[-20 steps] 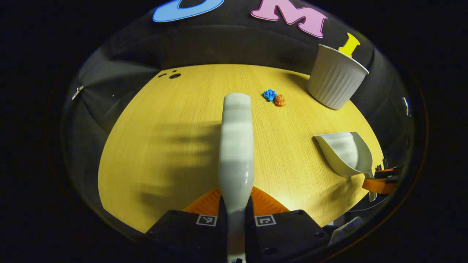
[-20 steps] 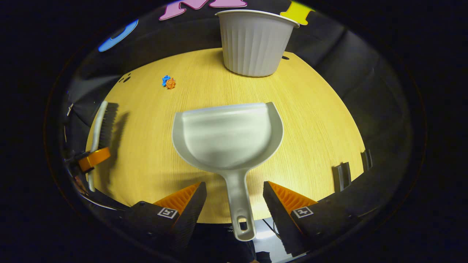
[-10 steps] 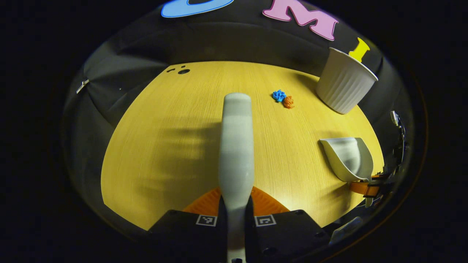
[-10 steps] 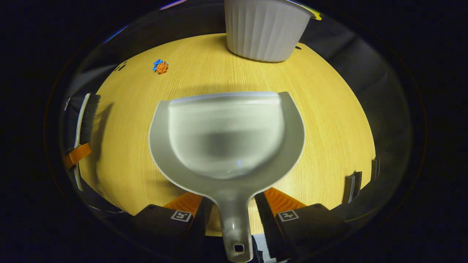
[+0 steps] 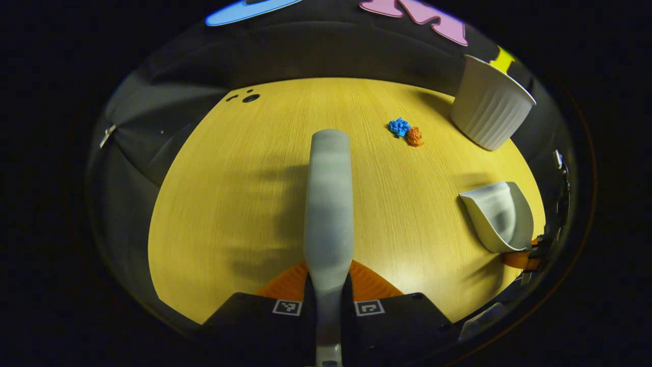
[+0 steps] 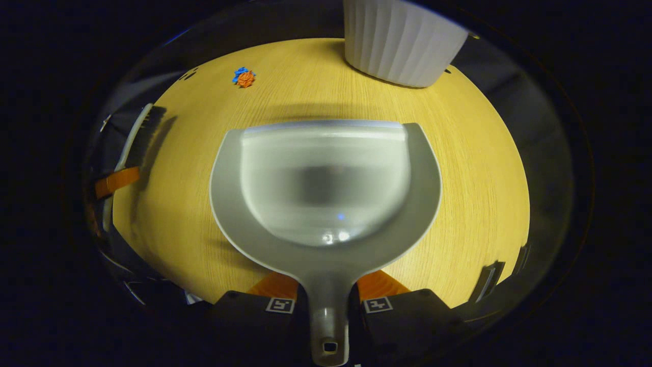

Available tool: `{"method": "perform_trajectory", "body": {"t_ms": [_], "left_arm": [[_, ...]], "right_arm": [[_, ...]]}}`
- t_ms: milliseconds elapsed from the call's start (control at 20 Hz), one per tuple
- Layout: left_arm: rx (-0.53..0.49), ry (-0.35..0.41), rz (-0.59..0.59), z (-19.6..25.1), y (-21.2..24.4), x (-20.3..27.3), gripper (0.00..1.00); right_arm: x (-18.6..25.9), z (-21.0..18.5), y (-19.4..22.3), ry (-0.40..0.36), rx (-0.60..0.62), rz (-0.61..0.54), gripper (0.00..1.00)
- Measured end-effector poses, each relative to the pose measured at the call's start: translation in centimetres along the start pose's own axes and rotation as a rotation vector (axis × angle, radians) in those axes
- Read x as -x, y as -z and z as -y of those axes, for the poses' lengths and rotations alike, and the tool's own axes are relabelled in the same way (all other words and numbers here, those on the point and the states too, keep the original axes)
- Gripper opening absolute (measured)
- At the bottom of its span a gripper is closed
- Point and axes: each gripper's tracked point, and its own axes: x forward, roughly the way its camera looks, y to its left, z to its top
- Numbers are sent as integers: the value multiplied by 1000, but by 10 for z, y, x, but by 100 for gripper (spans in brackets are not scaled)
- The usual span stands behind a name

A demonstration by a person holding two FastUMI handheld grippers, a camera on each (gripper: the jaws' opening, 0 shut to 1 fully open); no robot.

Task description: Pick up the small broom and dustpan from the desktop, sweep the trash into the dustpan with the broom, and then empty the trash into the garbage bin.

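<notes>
- Left gripper view gives me the widest layout: the bench (image 5: 244, 204) runs away from me, with the garbage bin (image 5: 490, 108) standing upright at its far right corner.
- My right tool (image 6: 327, 302) is clamped on the handle of the dustpan (image 6: 326, 183). The pan's long axis runs straight out along the fingers, its open lip facing the far edge, toward the bin (image 6: 402, 41).
- I judge the pan to be lifted or only just resting on the wood; a shadow beyond its lip hints at a gap, but I cannot tell for sure.
- My left tool (image 5: 328, 298) is closed on the handle of the small broom (image 5: 328, 204). Its long axis points straight ahead; seen from the right gripper view, the broom (image 6: 136, 140) shows dark bristles on the side facing the pan.
- The trash (image 5: 406, 131), a blue scrap touching an orange one, lies ahead and to the right of the broom tip, near the bin.
- From the pan, the trash (image 6: 243, 77) sits far ahead and to the left, well apart from the lip.
- I reckon the broom hand is nearer, so both tools must converge on the trash, pan lip turned left toward it.
</notes>
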Motion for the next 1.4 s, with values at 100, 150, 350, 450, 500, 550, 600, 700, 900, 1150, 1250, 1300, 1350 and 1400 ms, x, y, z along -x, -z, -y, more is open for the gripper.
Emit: {"method": "perform_trajectory", "body": {"t_ms": [100, 150, 350, 450, 500, 550, 600, 700, 900, 1150, 1250, 1300, 1350, 1400], "left_arm": [[-70, 13, -3, -2, -15, -11, 23], [-102, 14, -3, -3, -24, -17, 26], [-185, 39, 0, 0, -63, -43, 27], [-205, 55, -5, 5, -86, -59, 23], [-226, 58, -5, 9, -98, -69, 23], [-254, 61, -4, 12, -110, -77, 27], [-289, 62, -7, 15, -121, -83, 26], [-372, 56, -17, 19, -141, -98, 23], [-539, 53, -42, 30, -168, -114, 24], [-662, 153, -76, 71, -169, -112, 24], [-675, 210, -100, 86, -159, -104, 25], [-672, 248, -115, 95, -150, -99, 25], [-661, 292, -128, 105, -140, -93, 25], [-654, 334, -145, 117, -130, -88, 25]], "right_arm": [[2, 4, 1, -6, 41, 2, 34], [2, 6, 0, -10, 57, 1, 34], [10, 13, -8, -36, 133, 15, 33], [13, 18, -12, -40, 183, 22, 34], [13, 19, -13, -45, 199, 22, 34], [14, 19, -15, -56, 209, 21, 33], [16, 19, -17, -66, 215, 20, 34], [16, 23, -24, -77, 235, 24, 34], [11, 29, -37, -94, 305, 33, 34], [1, 35, -40, -123, 385, 10, 38], [0, 36, -42, -131, 410, 5, 34], [0, 37, -43, -133, 422, 8, 33], [-2, 38, -44, -138, 429, 10, 34], [-3, 38, -45, -142, 435, 10, 38]]}}
